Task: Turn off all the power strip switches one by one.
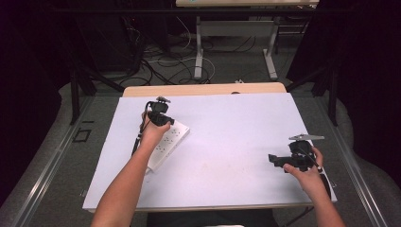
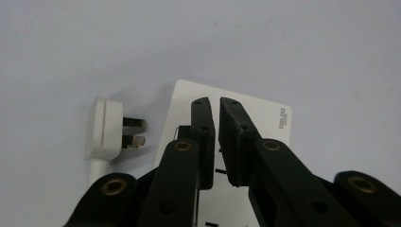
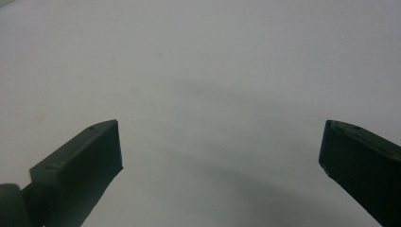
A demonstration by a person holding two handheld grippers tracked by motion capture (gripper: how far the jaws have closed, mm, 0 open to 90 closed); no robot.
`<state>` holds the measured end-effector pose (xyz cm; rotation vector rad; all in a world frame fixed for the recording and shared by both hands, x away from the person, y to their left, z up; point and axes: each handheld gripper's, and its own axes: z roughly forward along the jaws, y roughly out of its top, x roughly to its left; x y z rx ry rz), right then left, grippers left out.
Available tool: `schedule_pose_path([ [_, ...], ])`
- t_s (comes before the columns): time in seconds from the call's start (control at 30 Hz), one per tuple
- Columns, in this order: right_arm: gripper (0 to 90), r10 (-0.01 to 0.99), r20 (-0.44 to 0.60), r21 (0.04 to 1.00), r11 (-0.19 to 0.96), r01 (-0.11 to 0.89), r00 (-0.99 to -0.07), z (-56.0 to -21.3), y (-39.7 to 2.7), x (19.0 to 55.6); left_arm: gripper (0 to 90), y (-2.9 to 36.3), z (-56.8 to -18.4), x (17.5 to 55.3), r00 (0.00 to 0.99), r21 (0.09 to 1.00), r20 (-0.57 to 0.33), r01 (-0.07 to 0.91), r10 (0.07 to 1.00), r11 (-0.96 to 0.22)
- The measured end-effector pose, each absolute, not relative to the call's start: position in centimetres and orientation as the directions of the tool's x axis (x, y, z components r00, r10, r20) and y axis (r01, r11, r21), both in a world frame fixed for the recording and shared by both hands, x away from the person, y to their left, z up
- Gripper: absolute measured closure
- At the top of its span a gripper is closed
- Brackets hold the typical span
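White strip: the power strip is my landmark; it lies slanted on the left half of the table, near the left edge.
Left gripper: my left gripper hangs over the strip's far end, tips pointing down at its top face. In the left gripper view its jaws stand nearly together with a thin gap and nothing pinched between them. I judge it is lined up to press or nudge something on the strip, not to grab.
Plug: the plug lies flat on the table just beside the strip's end, pins toward the strip and not in any socket. I take it as the thing to be seated.
Right gripper: my right gripper waits well apart from the strip, near the table's right edge. Its jaws are wide apart over bare table, and I judge it is parked out of the way.
Hidden: my left hand and the jaws cover much of the strip, so I cannot count sockets or find a switch. The plug's cord is cut off at the frame edge. The logo on the strip's corner is too small to read surely.
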<state>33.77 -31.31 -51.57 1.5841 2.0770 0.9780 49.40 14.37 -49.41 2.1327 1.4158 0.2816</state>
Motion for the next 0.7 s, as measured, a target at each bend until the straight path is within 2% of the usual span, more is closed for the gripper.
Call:
schedule_pose_path([
  [0.2,0.0,0.941,0.129,0.704,0.136,0.697,-0.314,-51.5,-31.4,33.7,76.3,14.7,-48.5,48.3,0.442,0.59,-0.167,0.761,0.881,-0.27],
  [0.7,0.0,0.941,0.126,0.705,0.137,0.696,-0.313,-51.4,-31.4,33.7,55.2,15.8,-47.5,45.2,0.478,0.64,-0.189,0.723,0.858,-0.262],
])
